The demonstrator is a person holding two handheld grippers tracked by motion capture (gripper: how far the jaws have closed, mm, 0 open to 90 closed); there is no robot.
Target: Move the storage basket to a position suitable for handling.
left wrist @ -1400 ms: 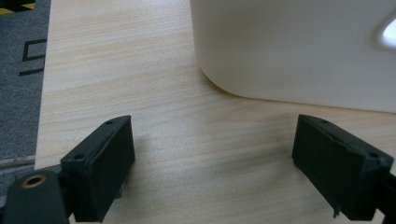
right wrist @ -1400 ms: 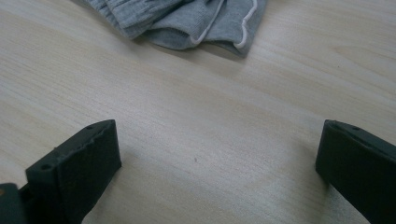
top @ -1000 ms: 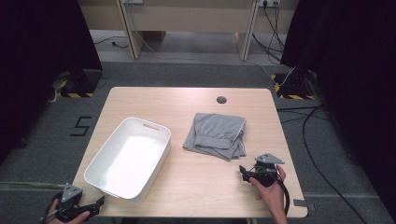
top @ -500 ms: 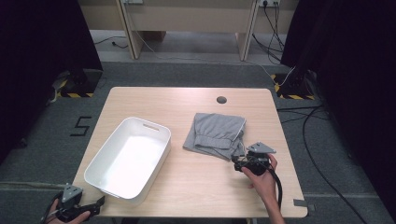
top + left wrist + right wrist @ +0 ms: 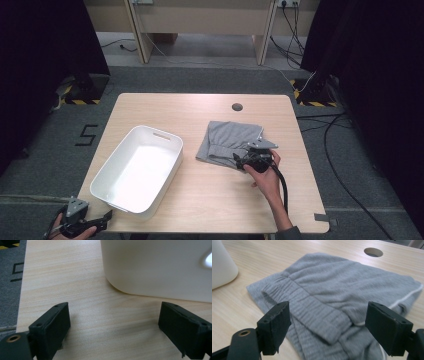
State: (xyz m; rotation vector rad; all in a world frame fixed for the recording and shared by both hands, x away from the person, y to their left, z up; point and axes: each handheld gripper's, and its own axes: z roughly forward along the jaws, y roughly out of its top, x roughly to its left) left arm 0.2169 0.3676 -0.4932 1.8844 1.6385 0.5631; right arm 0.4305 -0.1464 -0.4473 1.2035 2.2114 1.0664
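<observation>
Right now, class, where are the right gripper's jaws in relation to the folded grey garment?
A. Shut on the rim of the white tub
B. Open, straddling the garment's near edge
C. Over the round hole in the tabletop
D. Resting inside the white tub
B: in the right gripper view the right gripper has its jaws spread wide to either side of the folded grey garment, and its pads do not press on the cloth.

Tub [image 5: 137,167] left of folded garment [image 5: 227,141]

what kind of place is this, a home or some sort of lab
Most likely a lab or recording studio, not a home: a bare wooden table ringed by black curtains, hazard-striped tape and loose cables on grey carpet.
</observation>
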